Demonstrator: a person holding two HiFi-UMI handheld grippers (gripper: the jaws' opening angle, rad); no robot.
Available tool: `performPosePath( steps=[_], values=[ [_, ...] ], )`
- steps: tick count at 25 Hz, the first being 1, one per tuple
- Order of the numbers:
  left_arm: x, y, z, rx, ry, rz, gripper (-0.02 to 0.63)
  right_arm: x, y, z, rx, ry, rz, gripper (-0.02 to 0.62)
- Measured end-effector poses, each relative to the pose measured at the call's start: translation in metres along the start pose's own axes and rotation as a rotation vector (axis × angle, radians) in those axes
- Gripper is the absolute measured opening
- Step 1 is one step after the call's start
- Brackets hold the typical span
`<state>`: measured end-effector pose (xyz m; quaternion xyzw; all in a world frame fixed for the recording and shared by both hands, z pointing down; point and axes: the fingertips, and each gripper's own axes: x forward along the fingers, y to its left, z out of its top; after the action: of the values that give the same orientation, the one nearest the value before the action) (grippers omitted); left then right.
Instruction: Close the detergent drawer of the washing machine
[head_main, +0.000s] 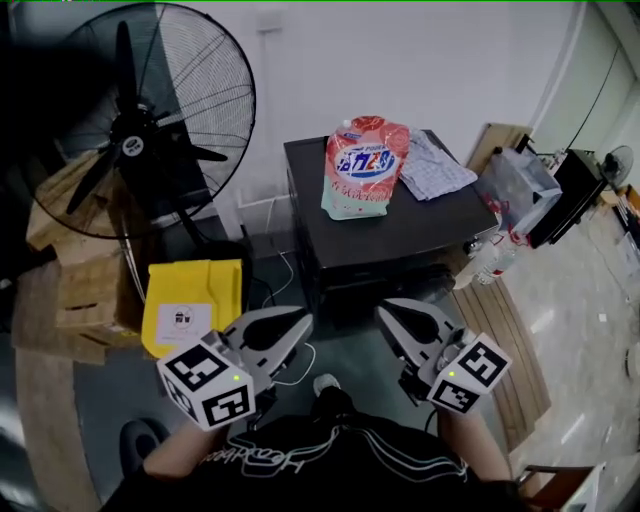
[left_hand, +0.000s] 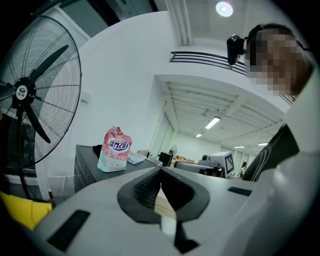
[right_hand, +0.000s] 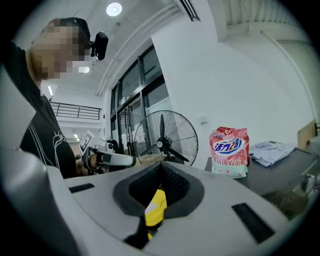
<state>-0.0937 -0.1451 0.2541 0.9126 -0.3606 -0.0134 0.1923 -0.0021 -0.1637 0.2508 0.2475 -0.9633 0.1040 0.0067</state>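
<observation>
In the head view, two forearms are reaching forward and low, holding the grey left gripper (head_main: 300, 322) and the grey right gripper (head_main: 384, 312) side by side, tips angling inward, short of the one black box-shaped washing machine (head_main: 400, 235). Its drawer cannot be made out. One pink-and-white detergent pouch (head_main: 362, 165) and one checked cloth (head_main: 430, 168) are lying on top, and one black pedestal fan (head_main: 140, 130) is standing at the left.

In the left gripper view, the left gripper (left_hand: 160, 169) is tilting upward, its jaws meeting at the tips with nothing between them.

In the right gripper view, the right gripper (right_hand: 161, 164) is also keeping its jaws together, empty.
</observation>
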Motion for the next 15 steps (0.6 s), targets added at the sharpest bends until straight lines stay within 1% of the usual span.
performPosePath(
  steps=[3,9,15],
  values=[
    [-0.002,-0.010,0.000,0.026,0.006,-0.003,0.023,-0.009,0.007,0.000,0.024,-0.015,-0.012,0.026],
    [-0.010,-0.024,-0.009,0.027,0.019,-0.016,0.023,-0.020,0.025,-0.004,0.032,-0.026,-0.024,0.026],
    [-0.023,-0.029,-0.012,0.025,0.012,-0.020,0.023,-0.021,0.040,-0.009,0.033,-0.022,-0.027,0.026]
  ],
)
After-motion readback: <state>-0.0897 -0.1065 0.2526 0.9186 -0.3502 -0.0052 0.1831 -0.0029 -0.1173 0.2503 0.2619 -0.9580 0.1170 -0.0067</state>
